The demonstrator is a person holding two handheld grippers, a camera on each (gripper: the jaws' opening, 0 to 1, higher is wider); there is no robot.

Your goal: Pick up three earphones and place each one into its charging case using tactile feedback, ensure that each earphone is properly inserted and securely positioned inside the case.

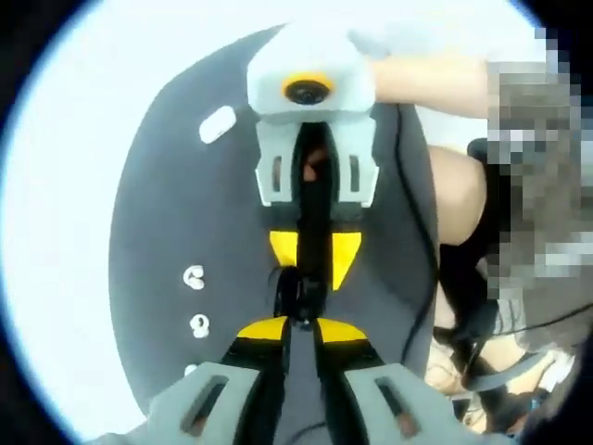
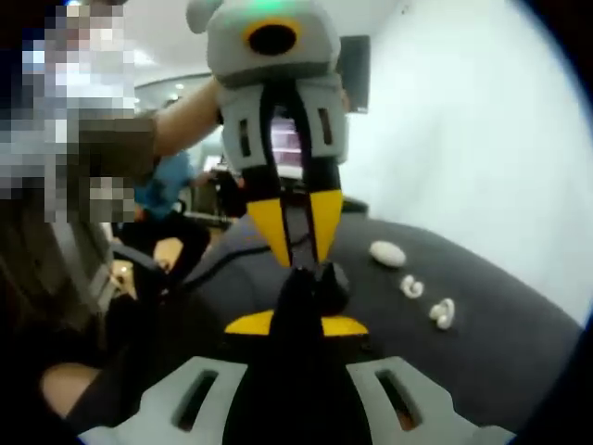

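Observation:
A small black object [image 1: 298, 292], apparently a charging case, hangs between the two grippers above a dark grey mat [image 1: 176, 213]. My left gripper [image 1: 301, 324] is shut on its near end. My right gripper [image 1: 313, 269] comes in from the top, its yellow tips closed on the far end. In the right gripper view the black object [image 2: 310, 283] sits at my right gripper [image 2: 296, 320], and my left gripper [image 2: 298, 255] pinches it from above. What lies inside it is hidden. Two white earphones [image 1: 194, 277] [image 1: 199, 324] lie on the mat at left, also as earphones [image 2: 411, 286] [image 2: 442, 313].
A white oval case [image 1: 218, 123] [image 2: 387, 252] rests on the mat beyond the earphones. The mat lies on a white table [image 1: 65, 232]. A person's arm [image 1: 426, 83] and legs [image 1: 459, 195] are close on the right. A black cable [image 1: 417, 213] runs along the mat's edge.

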